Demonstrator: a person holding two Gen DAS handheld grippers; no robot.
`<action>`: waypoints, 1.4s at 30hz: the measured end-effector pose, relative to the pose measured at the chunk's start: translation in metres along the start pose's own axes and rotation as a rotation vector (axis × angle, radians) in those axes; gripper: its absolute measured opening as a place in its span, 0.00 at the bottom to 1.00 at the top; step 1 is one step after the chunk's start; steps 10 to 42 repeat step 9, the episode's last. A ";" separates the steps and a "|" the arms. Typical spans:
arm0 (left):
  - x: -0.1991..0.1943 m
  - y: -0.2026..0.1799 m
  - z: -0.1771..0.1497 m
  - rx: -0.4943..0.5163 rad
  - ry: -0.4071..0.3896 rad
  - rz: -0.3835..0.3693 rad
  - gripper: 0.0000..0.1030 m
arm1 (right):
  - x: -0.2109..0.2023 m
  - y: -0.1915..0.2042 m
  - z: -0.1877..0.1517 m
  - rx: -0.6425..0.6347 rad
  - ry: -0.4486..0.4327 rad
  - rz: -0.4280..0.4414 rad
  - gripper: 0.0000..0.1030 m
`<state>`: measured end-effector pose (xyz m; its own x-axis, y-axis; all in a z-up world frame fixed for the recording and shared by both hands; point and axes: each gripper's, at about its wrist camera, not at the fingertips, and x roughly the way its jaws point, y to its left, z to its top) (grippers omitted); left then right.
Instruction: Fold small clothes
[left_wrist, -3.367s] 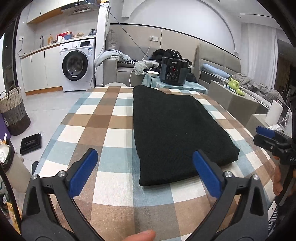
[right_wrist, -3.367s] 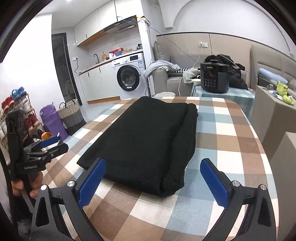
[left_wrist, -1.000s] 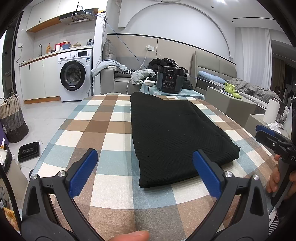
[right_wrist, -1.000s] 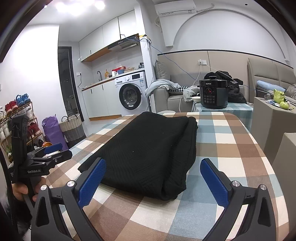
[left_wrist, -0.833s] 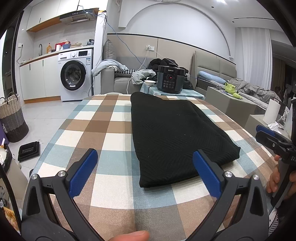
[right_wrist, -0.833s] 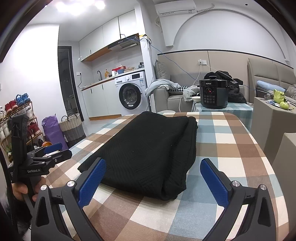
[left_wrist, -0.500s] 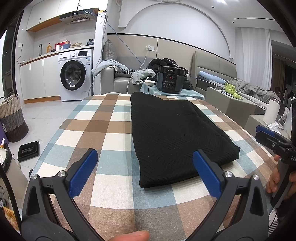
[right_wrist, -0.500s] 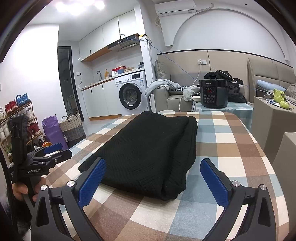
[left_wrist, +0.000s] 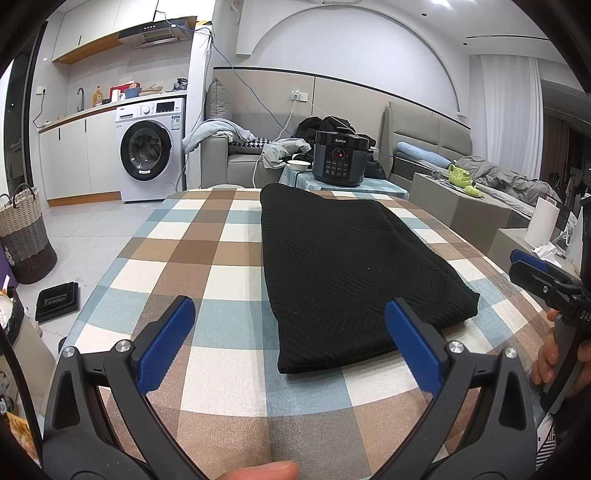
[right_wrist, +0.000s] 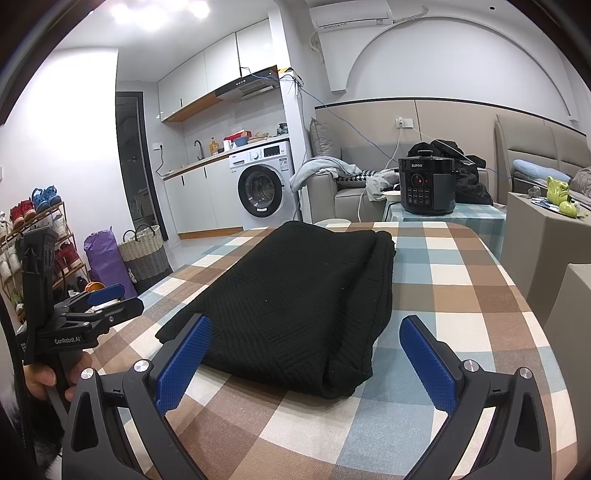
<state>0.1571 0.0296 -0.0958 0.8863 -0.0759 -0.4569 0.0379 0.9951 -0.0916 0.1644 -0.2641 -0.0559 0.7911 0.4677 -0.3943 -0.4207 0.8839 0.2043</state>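
Both your left gripper (left_wrist: 288, 343) and right gripper (right_wrist: 306, 354) hang spread and empty at the tabletop's (left_wrist: 221, 369) near edge. The black garment (left_wrist: 351, 269) lies in thick layers, so if you pinch only the top one, the fold could slide apart.

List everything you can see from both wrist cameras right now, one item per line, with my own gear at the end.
Folded garment: 1, black knit, lying lengthwise on the table.
Table: 1, brown, blue and cream check cloth.
Pressure cooker: 1, black, on a side table beyond the table.
Washing machine: 1, white, under the kitchen counter.
Woven basket: 1, beige and grey, on the floor.
Purple bag: 1, beside the basket.
Shoe rack: 1, holding red and blue shoes.
Paper roll: 1, white, at right.
Left gripper: blue-padded fingers open, empty.
Right gripper: blue-padded fingers open, empty.
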 end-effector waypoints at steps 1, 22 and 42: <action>0.000 0.000 0.000 0.000 0.000 0.001 0.99 | 0.000 0.000 0.000 0.000 0.000 0.001 1.00; 0.000 0.000 0.000 0.001 0.000 -0.002 0.99 | 0.001 0.000 0.000 0.000 0.001 0.001 1.00; 0.000 0.000 0.000 0.001 0.000 -0.002 0.99 | 0.001 0.000 0.000 0.000 0.001 0.001 1.00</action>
